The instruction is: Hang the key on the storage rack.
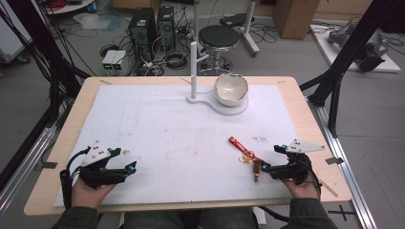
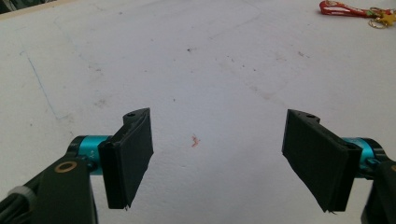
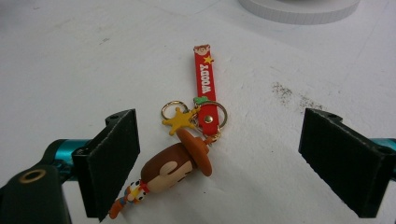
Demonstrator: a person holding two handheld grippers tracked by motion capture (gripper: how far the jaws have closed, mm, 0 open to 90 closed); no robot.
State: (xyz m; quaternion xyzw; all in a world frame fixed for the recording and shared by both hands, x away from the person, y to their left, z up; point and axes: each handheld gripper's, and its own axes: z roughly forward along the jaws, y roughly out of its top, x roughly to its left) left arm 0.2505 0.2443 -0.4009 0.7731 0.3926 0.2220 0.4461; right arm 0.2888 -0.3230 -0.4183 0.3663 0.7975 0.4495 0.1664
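Observation:
A Woody keychain (image 1: pixel 246 155) lies on the white mat (image 1: pixel 181 133) at the front right: a red strap (image 3: pixel 204 79), gold rings, a yellow star and a small cowboy figure with a brown hat (image 3: pixel 175 172). My right gripper (image 1: pixel 272 159) is open just right of it. In the right gripper view the figure lies on the mat between the spread jaws of the right gripper (image 3: pixel 222 140), close to the left one, with neither jaw touching it. My left gripper (image 1: pixel 125 160) is open at the front left. Bare mat shows between the jaws of the left gripper (image 2: pixel 219 140), with the keychain (image 2: pixel 355 9) far off.
A white stand (image 1: pixel 193 71) with an upright post and a round base holding a white bowl (image 1: pixel 231 89) sits at the table's far middle. Its base edge (image 3: pixel 299 11) shows beyond the keychain. A stool (image 1: pixel 218 37), computer towers and cables stand past the table.

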